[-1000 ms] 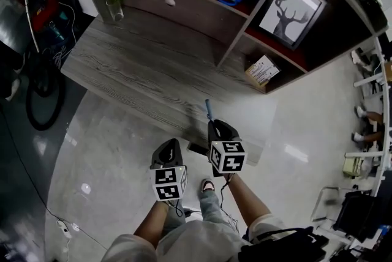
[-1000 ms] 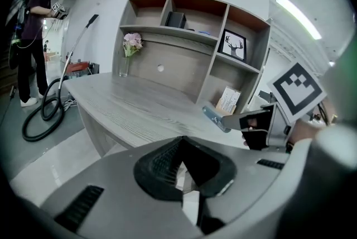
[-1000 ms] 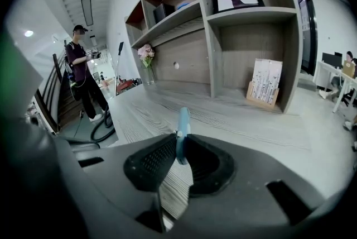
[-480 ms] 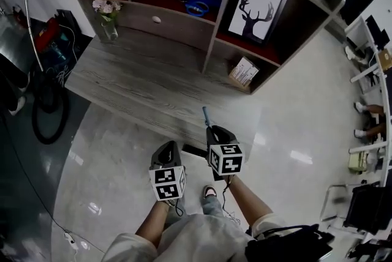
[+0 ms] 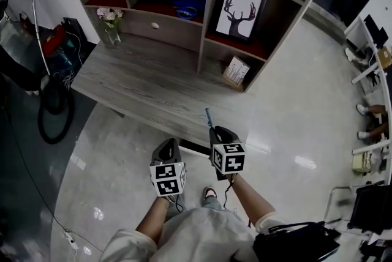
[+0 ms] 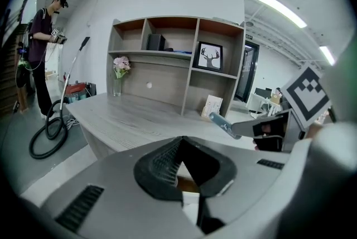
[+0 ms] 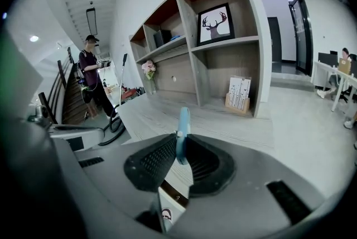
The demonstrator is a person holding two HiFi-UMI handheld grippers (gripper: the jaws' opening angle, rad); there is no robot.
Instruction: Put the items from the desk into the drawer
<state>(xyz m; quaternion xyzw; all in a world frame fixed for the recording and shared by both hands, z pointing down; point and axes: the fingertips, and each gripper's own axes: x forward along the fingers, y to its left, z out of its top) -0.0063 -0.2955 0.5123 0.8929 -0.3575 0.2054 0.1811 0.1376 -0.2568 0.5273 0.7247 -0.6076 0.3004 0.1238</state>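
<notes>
My right gripper (image 5: 212, 128) hangs over the desk's (image 5: 147, 86) near edge, shut on a slim blue tool (image 5: 207, 115) that sticks up between its pads (image 7: 182, 123). From the left gripper view, that tool (image 6: 223, 122) points left out of the right gripper (image 6: 266, 129). To its left and lower, my left gripper (image 5: 168, 145) hovers off the desk edge above the floor. Its jaws meet at the tips with nothing between them (image 6: 181, 142). A closed drawer with a white knob (image 5: 155, 26) sits in the shelf unit at the desk's back.
The shelf unit (image 5: 202, 3) holds a framed deer picture (image 5: 236, 11), a blue item (image 5: 187, 7) and a small box of cards (image 5: 236, 73). A flower vase (image 5: 111, 27) stands far left on the desk. A person (image 6: 42, 53) and a vacuum hose (image 5: 52, 117) are left of the desk.
Both grippers have risen a little and the view has pulled back from the desk, so the whole shelf unit shows. The blue tool stays held in the right gripper.
</notes>
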